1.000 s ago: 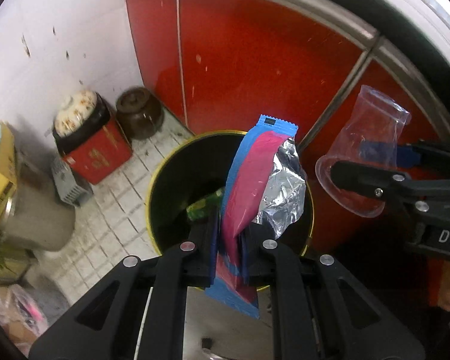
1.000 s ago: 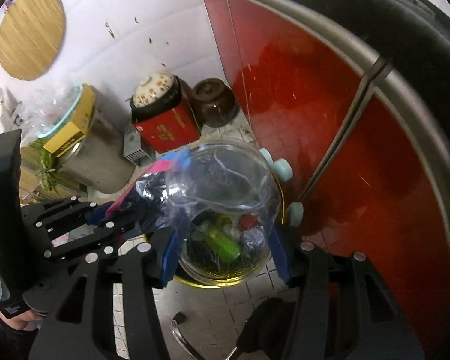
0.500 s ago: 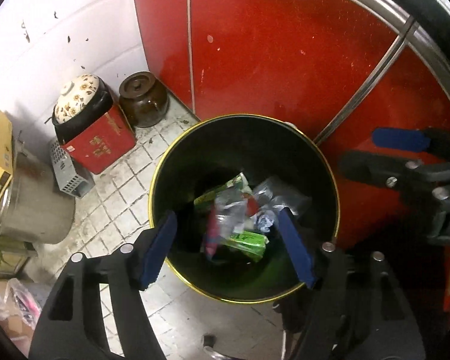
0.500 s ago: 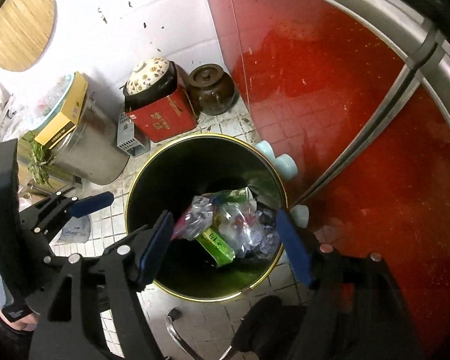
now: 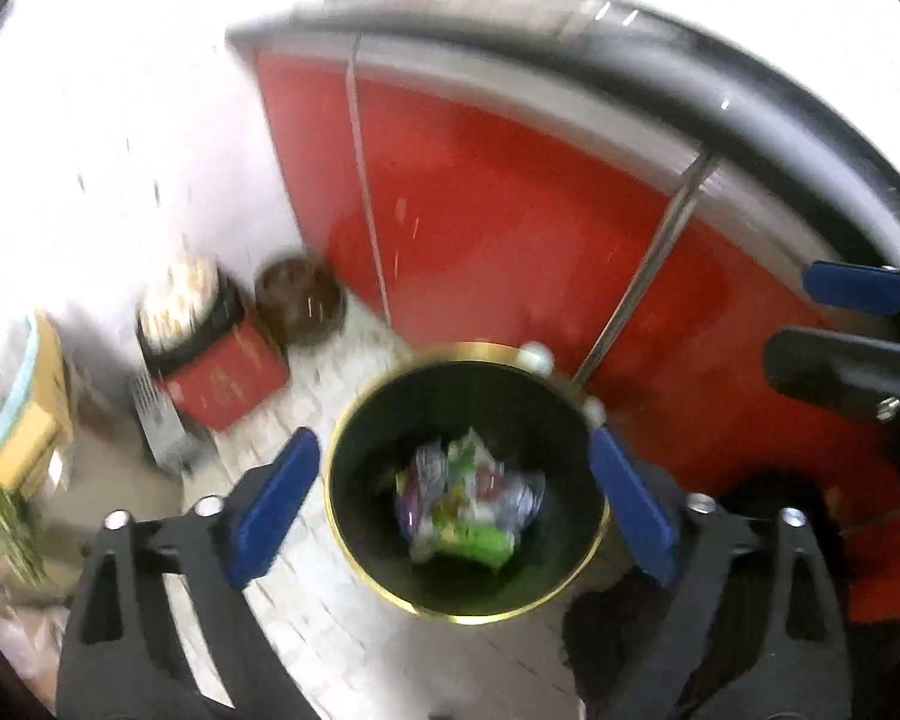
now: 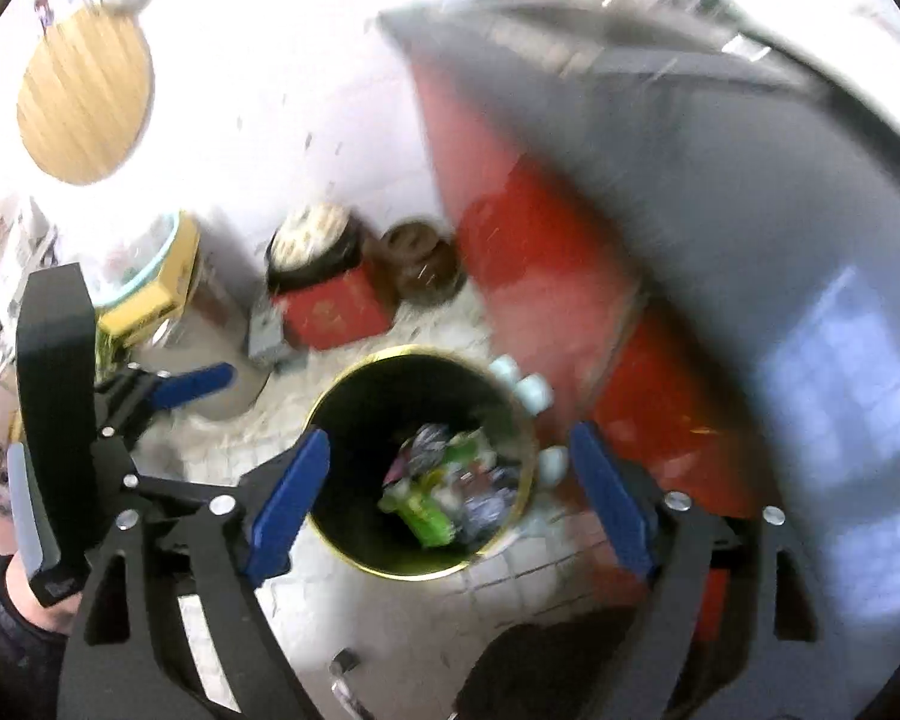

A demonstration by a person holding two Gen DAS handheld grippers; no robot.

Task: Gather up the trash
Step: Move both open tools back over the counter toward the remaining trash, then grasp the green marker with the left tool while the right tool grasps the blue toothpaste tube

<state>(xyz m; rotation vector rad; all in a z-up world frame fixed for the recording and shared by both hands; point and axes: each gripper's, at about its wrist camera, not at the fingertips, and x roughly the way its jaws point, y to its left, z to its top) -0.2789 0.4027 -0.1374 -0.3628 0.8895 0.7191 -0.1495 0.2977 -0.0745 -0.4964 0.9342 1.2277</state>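
Your largest fixture is the red cabinet front (image 5: 510, 228) behind the work area, its grey counter edge (image 6: 720, 180) overhanging on the right wrist view; the white tiled floor (image 5: 354, 618) lies below. On that floor stands one black bin with a gold rim (image 5: 354, 540), and the trash (image 5: 468, 498) lies at its bottom: a loose heap of crumpled wrappers, green, silvery and pink, too blurred for you to count singly and with no clear long axis. The heap sits straight ahead of and below both tongs, framed between each pair of blue pads. Your left gripper (image 5: 453, 498) has just been opening and stands spread wide with nothing between its jaws; your right gripper (image 6: 450, 492) has likewise just been opening, wide and empty. Neither is plainly nearer the bin. Count: two grippers, one bin, one heap. Beside the wall stand one red tin with a patterned lid (image 6: 324, 294) and one brown jar (image 6: 420, 264), well apart from the bin. In my judgement this deposit is complete, and any further trash lies outside these views, so your coming move leads away from the bin
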